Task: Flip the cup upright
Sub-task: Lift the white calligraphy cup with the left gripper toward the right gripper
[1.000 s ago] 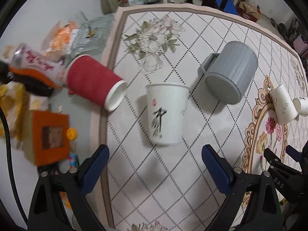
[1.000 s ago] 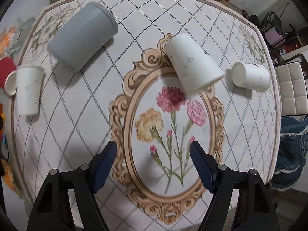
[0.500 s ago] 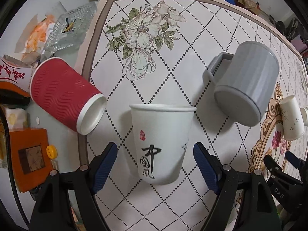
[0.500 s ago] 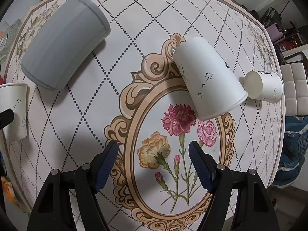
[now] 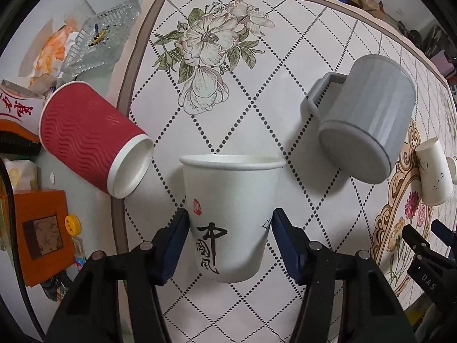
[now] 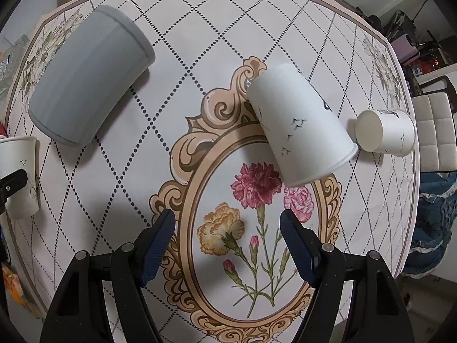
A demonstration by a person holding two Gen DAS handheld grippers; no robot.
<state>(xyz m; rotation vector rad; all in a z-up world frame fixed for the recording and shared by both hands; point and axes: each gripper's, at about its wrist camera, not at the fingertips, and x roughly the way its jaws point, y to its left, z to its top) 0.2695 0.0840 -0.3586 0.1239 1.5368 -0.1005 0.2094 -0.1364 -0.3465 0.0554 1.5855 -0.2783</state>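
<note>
A white paper cup with black calligraphy point(image 5: 231, 217) lies on its side on the table, rim pointing away from me. My left gripper point(image 5: 230, 233) is shut on it, both pads pressing its sides near the base. The cup also shows at the left edge of the right wrist view point(image 6: 20, 177). My right gripper point(image 6: 227, 235) is open and empty above the flower medallion. A larger white paper cup point(image 6: 300, 125) lies on its side just beyond it.
A red ribbed cup point(image 5: 91, 137) lies at the table's left edge. A grey mug point(image 5: 365, 120) lies on its side to the right; it also shows in the right wrist view point(image 6: 85, 85). A small white cup point(image 6: 385, 134) lies far right. Clutter and a glass dish point(image 5: 97, 40) sit at the left.
My left gripper moved forward to the calligraphy cup and closed on its sides. My right gripper moved forward a little toward the large white cup and stayed open.
</note>
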